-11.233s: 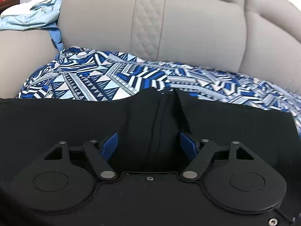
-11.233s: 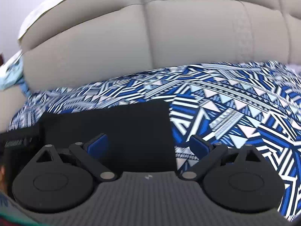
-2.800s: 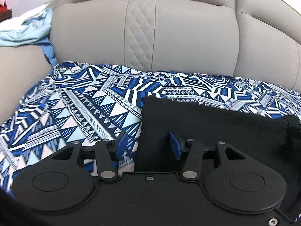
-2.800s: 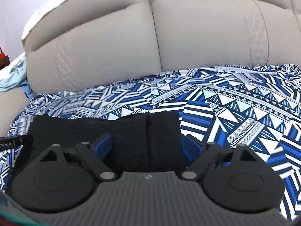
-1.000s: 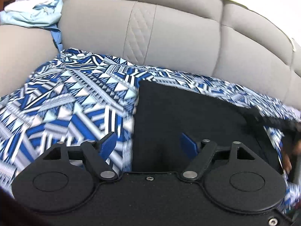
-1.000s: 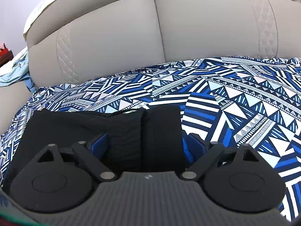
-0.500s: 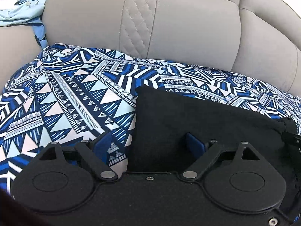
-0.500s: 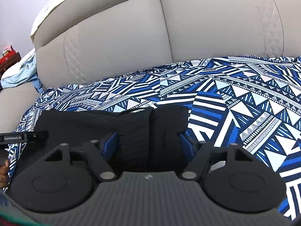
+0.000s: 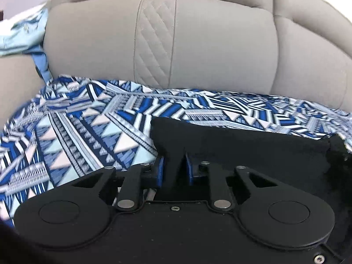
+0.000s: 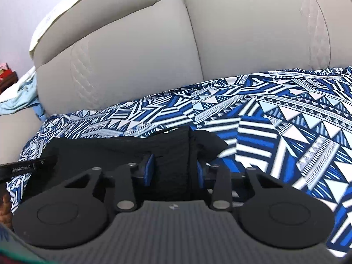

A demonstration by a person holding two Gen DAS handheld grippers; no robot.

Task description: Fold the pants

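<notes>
Both grippers are clamping the black pants (image 9: pixel 242 151), which are lying folded on the patterned sheet (image 9: pixel 88 127) over the sofa (image 9: pixel 198 44). Your left gripper (image 9: pixel 173 171), jaws just closing, is pinching the pants' left edge near the corner at 12 o'clock from its pads. Your right gripper (image 10: pixel 173 171), jaws also just closing, is squeezing the bunched right end, cloth filling the gap between the blue pads (image 10: pixel 149 171). At 9 o'clock in the right view, the other gripper's body is showing beside a hand (image 10: pixel 4 209).
</notes>
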